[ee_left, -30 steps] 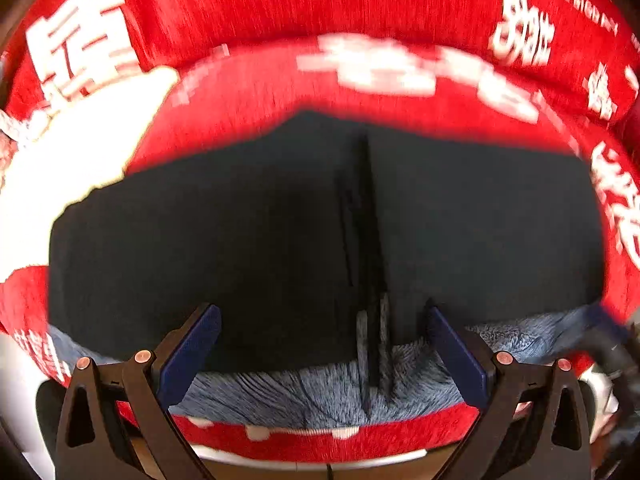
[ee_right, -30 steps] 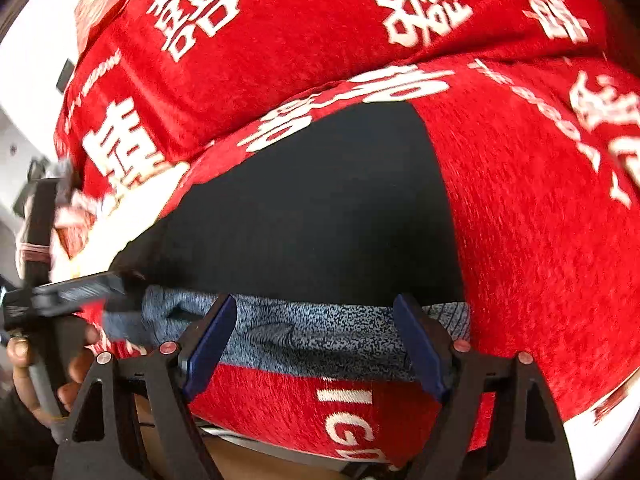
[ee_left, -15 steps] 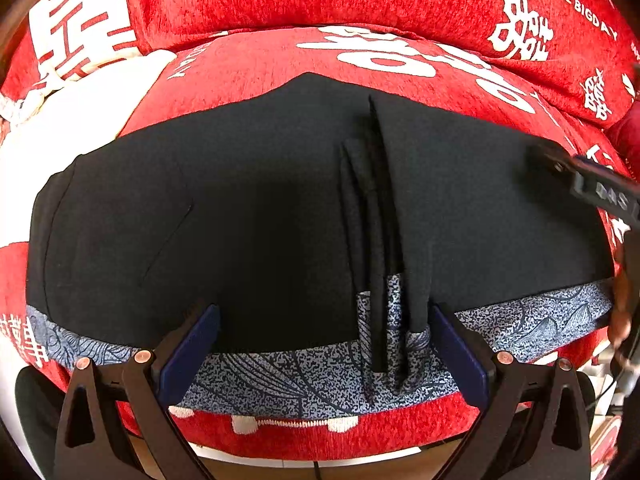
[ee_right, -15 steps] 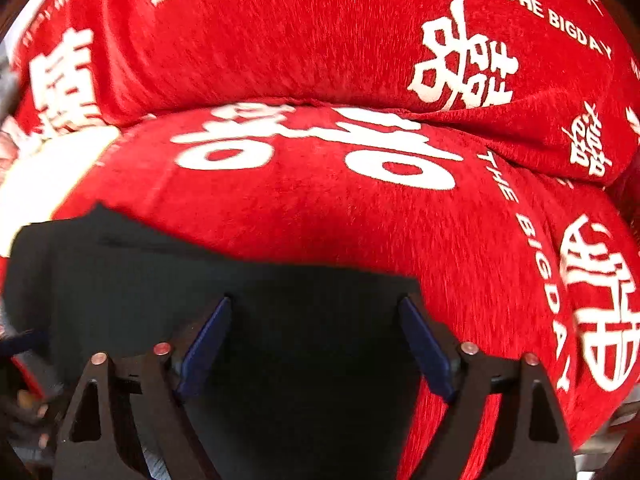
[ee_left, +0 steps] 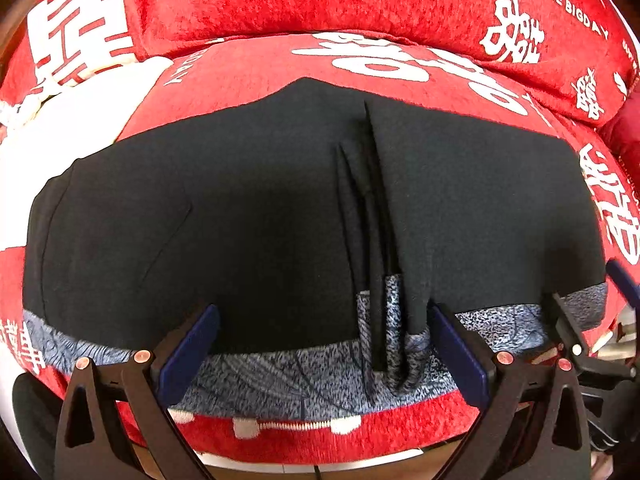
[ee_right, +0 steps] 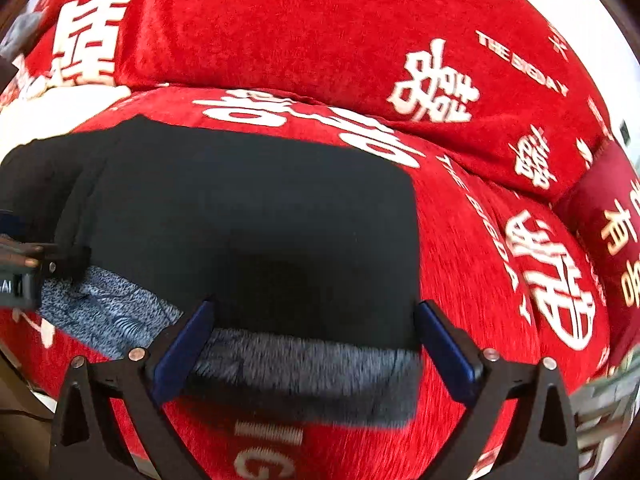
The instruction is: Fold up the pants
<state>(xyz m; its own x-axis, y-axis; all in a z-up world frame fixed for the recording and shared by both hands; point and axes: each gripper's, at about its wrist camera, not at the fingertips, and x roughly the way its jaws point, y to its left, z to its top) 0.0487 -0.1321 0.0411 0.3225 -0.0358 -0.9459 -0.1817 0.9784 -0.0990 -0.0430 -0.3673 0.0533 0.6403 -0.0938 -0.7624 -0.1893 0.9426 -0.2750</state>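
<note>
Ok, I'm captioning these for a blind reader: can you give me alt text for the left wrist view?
Black pants with a blue-grey patterned band lie spread on a red cushion printed with white characters, a few narrow pleats standing up right of centre. The left tool hangs open above the band, gripping nothing. Part of the right tool shows at the right edge.

The pants point(ee_left: 248, 216) under me are plain black, with a band point(ee_left: 280, 376) of blue-grey speckled, leaf-veined print along the near edge. They lie on a red cover point(ee_right: 472, 240) printed with white characters and lettering. My pads point(ee_left: 188, 348) are dark blue on black arms.
</note>
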